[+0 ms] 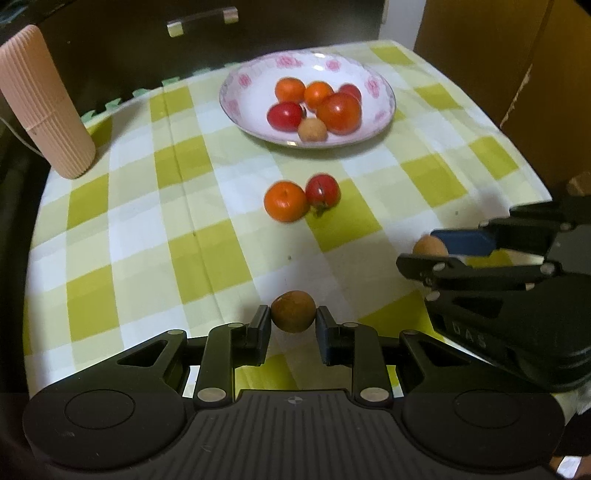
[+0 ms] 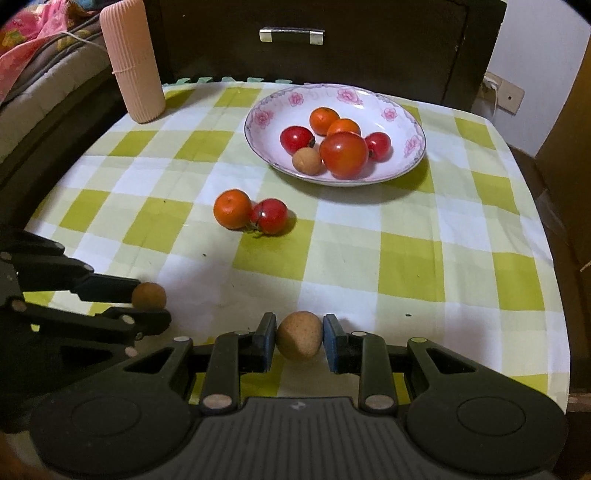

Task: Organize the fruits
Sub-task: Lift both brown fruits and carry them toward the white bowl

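Observation:
My left gripper (image 1: pixel 293 320) is shut on a dark brown round fruit (image 1: pixel 293 311) near the table's front edge; it also shows in the right wrist view (image 2: pixel 149 295). My right gripper (image 2: pixel 299 336) is shut on a light brown fruit (image 2: pixel 299 335), seen from the left wrist view too (image 1: pixel 429 246). A white flowered bowl (image 1: pixel 236 79) (image 2: pixel 402 118) at the back holds several red and orange fruits and one brown one. An orange fruit (image 1: pixel 285 200) (image 2: pixel 232 208) and a red fruit (image 1: pixel 322 190) (image 2: pixel 269 216) lie touching on the checked cloth mid-table.
A tall pink ribbed cylinder (image 1: pixel 42 103) (image 2: pixel 133 61) stands at the back left corner. A dark cabinet with a metal handle (image 2: pixel 291 36) is behind the table. Cardboard (image 1: pixel 517 74) stands to the right of the table.

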Motion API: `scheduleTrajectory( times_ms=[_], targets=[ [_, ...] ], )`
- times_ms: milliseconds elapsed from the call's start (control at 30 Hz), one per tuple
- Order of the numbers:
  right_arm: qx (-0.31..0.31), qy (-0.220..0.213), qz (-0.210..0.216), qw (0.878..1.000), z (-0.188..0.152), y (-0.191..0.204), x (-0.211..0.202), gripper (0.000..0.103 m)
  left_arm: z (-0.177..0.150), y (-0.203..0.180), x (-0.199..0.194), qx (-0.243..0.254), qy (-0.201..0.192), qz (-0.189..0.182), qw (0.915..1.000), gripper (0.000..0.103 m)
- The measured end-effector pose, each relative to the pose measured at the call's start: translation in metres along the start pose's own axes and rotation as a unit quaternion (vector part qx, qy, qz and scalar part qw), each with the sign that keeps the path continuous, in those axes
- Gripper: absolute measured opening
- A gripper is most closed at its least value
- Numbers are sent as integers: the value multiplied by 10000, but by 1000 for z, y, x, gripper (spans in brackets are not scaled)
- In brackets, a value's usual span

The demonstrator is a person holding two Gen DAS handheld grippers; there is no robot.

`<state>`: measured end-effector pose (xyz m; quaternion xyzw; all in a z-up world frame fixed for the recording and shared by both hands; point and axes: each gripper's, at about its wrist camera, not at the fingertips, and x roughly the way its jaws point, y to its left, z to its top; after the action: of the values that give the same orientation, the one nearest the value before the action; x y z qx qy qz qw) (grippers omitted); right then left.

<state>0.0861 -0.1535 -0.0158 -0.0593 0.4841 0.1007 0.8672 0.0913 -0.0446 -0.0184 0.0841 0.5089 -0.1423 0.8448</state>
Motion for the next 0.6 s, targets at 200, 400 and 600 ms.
scheduleTrajectory(
  times_ms=[200, 400, 600],
  targets=[
    [200, -84, 88, 9997, 11, -7, -4, 26, 16, 8, -3, -157, -124, -96, 9998, 33],
    [374, -198, 101, 9991, 28, -15, -7, 26, 35, 13, -3, -289, -228, -174, 9992, 33],
    [561, -254, 118, 9980, 45, -26, -3, 26, 55, 15, -1, -348, -307, -187, 9987, 33]
  ],
)
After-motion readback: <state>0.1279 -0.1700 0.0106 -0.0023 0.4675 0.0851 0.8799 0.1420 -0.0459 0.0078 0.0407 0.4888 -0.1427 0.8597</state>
